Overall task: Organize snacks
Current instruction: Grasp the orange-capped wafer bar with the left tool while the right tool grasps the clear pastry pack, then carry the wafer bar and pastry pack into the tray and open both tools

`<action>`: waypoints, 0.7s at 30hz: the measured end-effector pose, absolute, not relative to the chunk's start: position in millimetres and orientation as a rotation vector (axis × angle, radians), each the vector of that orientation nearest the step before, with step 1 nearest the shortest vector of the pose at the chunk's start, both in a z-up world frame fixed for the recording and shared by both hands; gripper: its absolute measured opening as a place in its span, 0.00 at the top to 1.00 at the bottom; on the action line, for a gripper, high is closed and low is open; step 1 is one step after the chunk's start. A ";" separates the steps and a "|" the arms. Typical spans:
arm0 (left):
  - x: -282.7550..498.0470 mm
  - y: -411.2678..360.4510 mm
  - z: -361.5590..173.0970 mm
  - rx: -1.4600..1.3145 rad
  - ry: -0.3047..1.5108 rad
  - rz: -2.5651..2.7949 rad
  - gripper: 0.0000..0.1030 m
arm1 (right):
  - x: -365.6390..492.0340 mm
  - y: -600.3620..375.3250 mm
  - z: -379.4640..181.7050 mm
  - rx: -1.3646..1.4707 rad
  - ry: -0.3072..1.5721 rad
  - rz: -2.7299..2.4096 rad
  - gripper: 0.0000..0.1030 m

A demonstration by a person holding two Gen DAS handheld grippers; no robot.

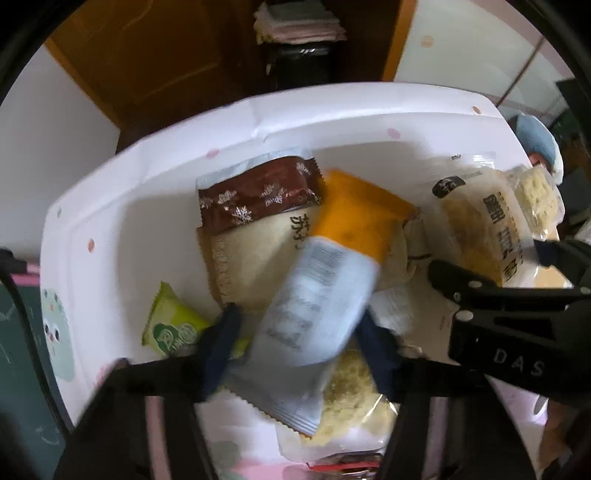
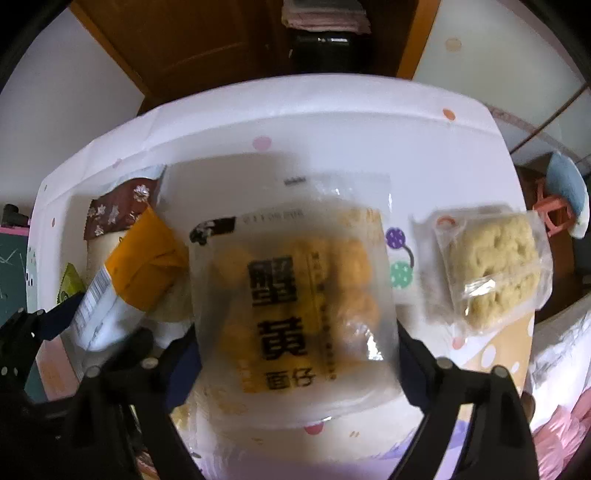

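White polka-dot table (image 2: pixel 332 110), wood door behind: left gripper (image 1: pixel 295 343) has jaws closed on a white-and-orange snack pack (image 1: pixel 317 295) amid a pile w/ a brown snowflake packet (image 1: pixel 258 192). Right gripper (image 2: pixel 295 354) jaws wide, either side of a clear bag of yellow snacks (image 2: pixel 295 295); can't tell if pads press it.

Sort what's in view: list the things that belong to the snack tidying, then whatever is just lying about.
Job:
white bin
orange-and-white packet, in left gripper
clear bag with black lettering, between right gripper fingers
brown snowflake packet
green packet
noodle cake pack

Lying about:
folded towels
wooden door
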State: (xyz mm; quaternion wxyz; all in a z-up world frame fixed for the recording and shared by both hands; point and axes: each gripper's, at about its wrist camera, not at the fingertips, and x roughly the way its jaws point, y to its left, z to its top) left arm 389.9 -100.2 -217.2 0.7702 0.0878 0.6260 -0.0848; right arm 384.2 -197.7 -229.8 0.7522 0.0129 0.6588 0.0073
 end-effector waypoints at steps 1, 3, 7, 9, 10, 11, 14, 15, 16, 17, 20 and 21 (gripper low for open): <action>391.2 -95.3 -220.8 0.191 1.360 -0.193 0.63 | 382.2 -197.8 -229.2 0.018 1.441 0.008 0.20; 387.7 -95.0 -216.8 0.196 1.346 -0.196 0.64 | 378.4 -199.5 -227.3 0.025 1.446 0.004 0.22; 381.9 -91.5 -203.1 0.202 1.308 -0.196 0.64 | 367.7 -205.1 -219.1 0.037 1.449 0.004 0.30; 377.4 -88.1 -191.0 0.184 1.291 -0.195 0.64 | 359.8 -209.9 -212.2 0.053 1.443 0.001 0.30; 374.4 -86.0 -180.5 0.177 1.275 -0.193 0.64 | 355.3 -213.3 -208.5 0.062 1.435 -0.003 0.30; 368.0 -83.6 -174.7 0.173 1.264 -0.192 0.64 | 351.0 -215.0 -204.1 0.072 1.426 -0.004 0.31; 354.3 -74.8 -144.7 0.154 1.226 -0.190 0.64 | 334.5 -226.5 -182.2 0.116 1.384 -0.002 0.31; 350.6 -71.8 -133.9 0.146 1.215 -0.193 0.64 | 327.2 -230.2 -176.2 0.125 1.368 -0.004 0.31; 347.8 -69.0 -124.6 0.140 1.206 -0.195 0.64 | 322.3 -233.0 -168.3 0.130 1.352 -0.008 0.31; 343.0 -64.8 -112.6 0.135 1.194 -0.196 0.64 | 316.7 -233.6 -158.1 0.128 1.330 -0.015 0.31; 329.0 -60.1 -79.1 0.141 1.153 -0.208 0.64 | 299.1 -234.5 -122.3 0.117 1.262 -0.022 0.31; 323.6 -60.0 -69.8 0.144 1.142 -0.211 0.64 | 291.2 -236.7 -106.8 0.128 1.236 -0.014 0.31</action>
